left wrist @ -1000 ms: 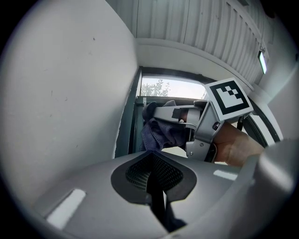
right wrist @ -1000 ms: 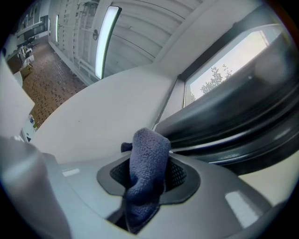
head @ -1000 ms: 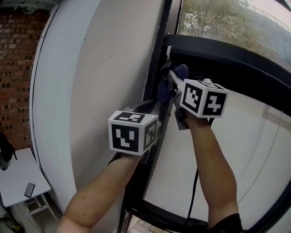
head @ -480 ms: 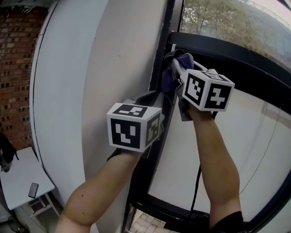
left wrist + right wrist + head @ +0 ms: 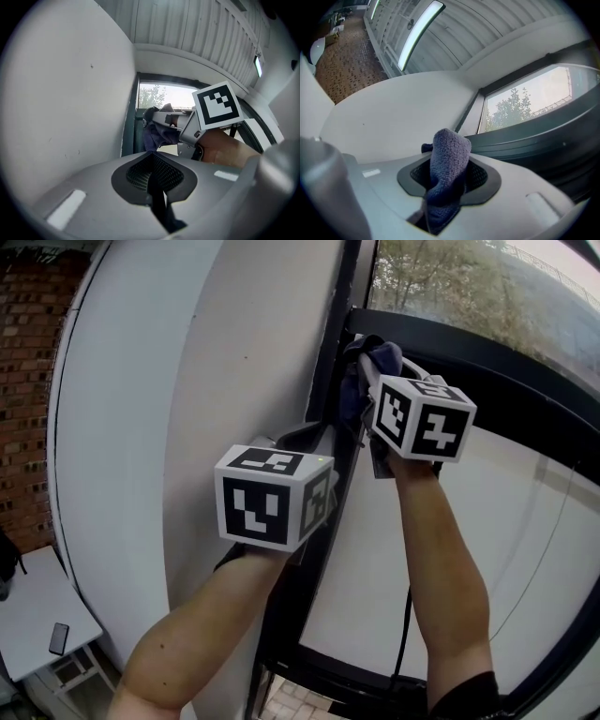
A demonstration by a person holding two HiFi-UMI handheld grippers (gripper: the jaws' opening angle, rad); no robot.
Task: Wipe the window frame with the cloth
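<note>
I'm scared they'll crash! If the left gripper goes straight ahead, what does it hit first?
Probably the cloth hanging from the right gripper, just beside the dark window frame; depth is hard to judge.

A white wall [image 5: 187, 381] fills the left half of the head view, with a strip of red brick wall [image 5: 28, 381] at the far upper left and, in the lower left corner, a white table [image 5: 28, 615] with a small dark phone [image 5: 59, 637] lying on it. Leafy trees [image 5: 441, 287] show at the upper right, a thin black cable [image 5: 405, 634] hangs at the lower right, and pale floor tiles [image 5: 291, 704] show at the bottom edge. In the upper left of the right gripper view, a long light strip [image 5: 419, 33] glows on a ribbed ceiling [image 5: 487, 23].
</note>
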